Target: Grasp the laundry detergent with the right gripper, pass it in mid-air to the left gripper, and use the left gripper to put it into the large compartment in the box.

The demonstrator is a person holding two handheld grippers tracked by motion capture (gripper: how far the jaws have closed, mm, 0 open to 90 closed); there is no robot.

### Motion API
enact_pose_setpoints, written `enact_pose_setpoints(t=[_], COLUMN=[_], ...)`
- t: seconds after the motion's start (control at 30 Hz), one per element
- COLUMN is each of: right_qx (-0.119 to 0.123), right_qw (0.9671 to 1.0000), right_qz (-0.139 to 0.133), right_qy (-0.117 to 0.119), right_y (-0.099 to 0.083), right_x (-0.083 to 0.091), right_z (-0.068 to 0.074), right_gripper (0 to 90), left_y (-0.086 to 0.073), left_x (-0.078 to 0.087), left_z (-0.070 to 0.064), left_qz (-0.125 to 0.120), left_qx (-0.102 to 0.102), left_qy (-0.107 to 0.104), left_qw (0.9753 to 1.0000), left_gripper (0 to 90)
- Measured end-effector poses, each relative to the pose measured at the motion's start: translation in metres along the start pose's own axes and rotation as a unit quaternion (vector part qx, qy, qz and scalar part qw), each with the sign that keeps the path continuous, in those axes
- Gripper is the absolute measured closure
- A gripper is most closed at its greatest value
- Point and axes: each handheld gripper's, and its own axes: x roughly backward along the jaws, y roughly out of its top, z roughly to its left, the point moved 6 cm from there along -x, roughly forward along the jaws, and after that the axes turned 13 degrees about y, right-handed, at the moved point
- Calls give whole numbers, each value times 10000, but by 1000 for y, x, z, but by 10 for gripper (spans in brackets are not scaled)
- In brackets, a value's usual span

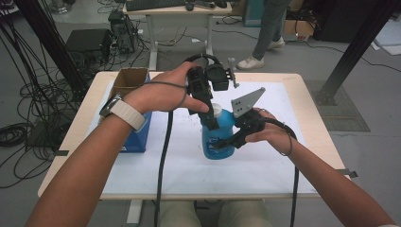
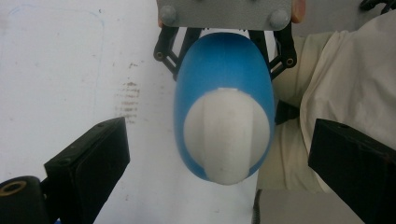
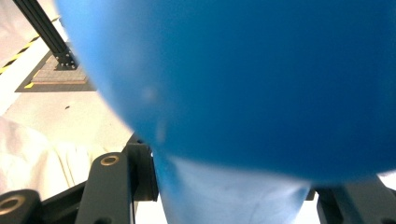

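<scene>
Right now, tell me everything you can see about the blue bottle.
The blue bottle is smooth plastic by its look, with a rounded body, a label and a white cap. It stands upright on the white table cover. The right gripper clamps its body from the side. The left gripper hovers above the cap, jaws open on either side, not touching.

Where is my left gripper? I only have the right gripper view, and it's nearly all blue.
Observer: Above the blue bottle, pointing down. The left gripper has its fingers spread either side of the white cap, not touching it.
Operator: Is the bottle standing?
Observer: Yes, upright on the white mat, with the right gripper shut on its body.
Operator: Anything close by?
Observer: A blue box stands to its left, apart.
</scene>
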Motion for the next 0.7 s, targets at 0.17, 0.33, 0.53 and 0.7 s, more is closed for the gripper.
enact_pose_setpoints(t=[0.17,0.33,0.53,0.7], right_qx=[-5,-23,-5,-14], right_qw=[10000,10000,10000,10000], right_qz=[2,8,9,7], right_qy=[0,7,1,6], right_y=[0,-1,-1,0], right_x=[0,0,0,0], right_z=[0,0,-1,-1], right_gripper=[429,429,429,429], left_y=[0,0,0,0], left_x=[0,0,0,0], left_z=[0,0,0,0], left_qz=[-16,-12,-9,-11], left_qx=[-3,6,13,23], left_qy=[8,8,1,5], left_qw=[10000,10000,10000,10000], left_gripper=[57,57,57,57])
